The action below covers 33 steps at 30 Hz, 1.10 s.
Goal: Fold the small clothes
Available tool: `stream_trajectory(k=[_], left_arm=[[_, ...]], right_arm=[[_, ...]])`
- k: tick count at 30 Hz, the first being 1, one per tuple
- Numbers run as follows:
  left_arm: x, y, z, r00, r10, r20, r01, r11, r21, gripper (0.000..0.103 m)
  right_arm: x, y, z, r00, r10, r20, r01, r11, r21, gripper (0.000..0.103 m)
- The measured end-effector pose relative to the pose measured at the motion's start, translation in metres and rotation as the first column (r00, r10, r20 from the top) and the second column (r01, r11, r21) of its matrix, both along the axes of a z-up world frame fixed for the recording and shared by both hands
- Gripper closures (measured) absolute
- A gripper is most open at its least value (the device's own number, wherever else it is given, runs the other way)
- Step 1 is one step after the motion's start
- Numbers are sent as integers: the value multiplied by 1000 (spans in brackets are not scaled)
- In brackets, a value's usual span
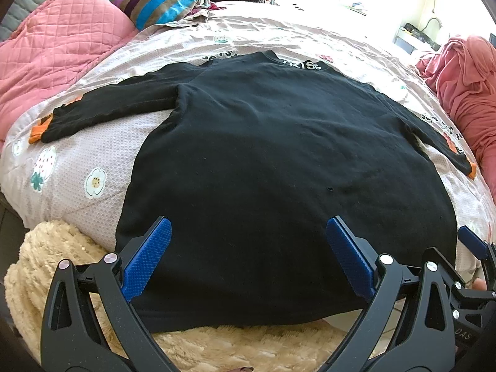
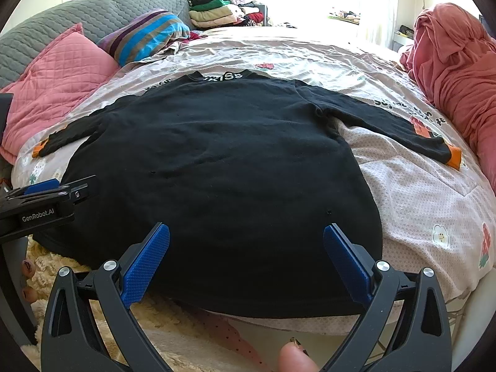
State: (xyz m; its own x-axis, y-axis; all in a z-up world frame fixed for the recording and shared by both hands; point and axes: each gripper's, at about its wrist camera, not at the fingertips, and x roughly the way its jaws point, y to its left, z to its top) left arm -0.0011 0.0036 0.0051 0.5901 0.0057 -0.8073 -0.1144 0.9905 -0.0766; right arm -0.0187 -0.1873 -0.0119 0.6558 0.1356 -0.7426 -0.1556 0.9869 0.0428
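Observation:
A black long-sleeved top [image 1: 279, 155] lies flat on the bed, collar with white letters at the far end, both sleeves spread out, orange cuffs [image 1: 35, 133] at the ends. It also shows in the right wrist view [image 2: 223, 170]. My left gripper [image 1: 248, 260] is open and empty, hovering over the near left part of the hem. My right gripper [image 2: 246, 260] is open and empty over the near right part of the hem. The left gripper's body [image 2: 40, 204] shows at the left edge of the right wrist view.
The bed has a pale floral cover [image 1: 77, 167]. A cream fluffy blanket [image 1: 55, 266] lies at the near edge. Pink quilted pillows [image 1: 55, 49] and a striped pillow [image 1: 164, 0] sit far left, a pink heap [image 2: 455, 71] at right, stacked clothes [image 2: 217, 9] behind.

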Motion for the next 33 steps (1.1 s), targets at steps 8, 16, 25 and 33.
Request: stream_trajectory(k=[8,16,25,33], left_arm=[[0,-1,0,1000,0,2,0,1000,0,9],[1,-2,-1,1000,-3,1,3,1000,5,9],[4,-6,-5,1000,1,-8,-1,1000,6,9],[19,1,6,999,35,8,-35,999,1,9]], right_arm=[[0,0,0,1000,1,0,-1,1000,-2,4],[-2,2,0,1000,6,7,-6,1000,-4,4],[2,5,2,1000,10,12,-10,1000,5,4],[21,1,6,1000,-6,18,5,1000,23,4]])
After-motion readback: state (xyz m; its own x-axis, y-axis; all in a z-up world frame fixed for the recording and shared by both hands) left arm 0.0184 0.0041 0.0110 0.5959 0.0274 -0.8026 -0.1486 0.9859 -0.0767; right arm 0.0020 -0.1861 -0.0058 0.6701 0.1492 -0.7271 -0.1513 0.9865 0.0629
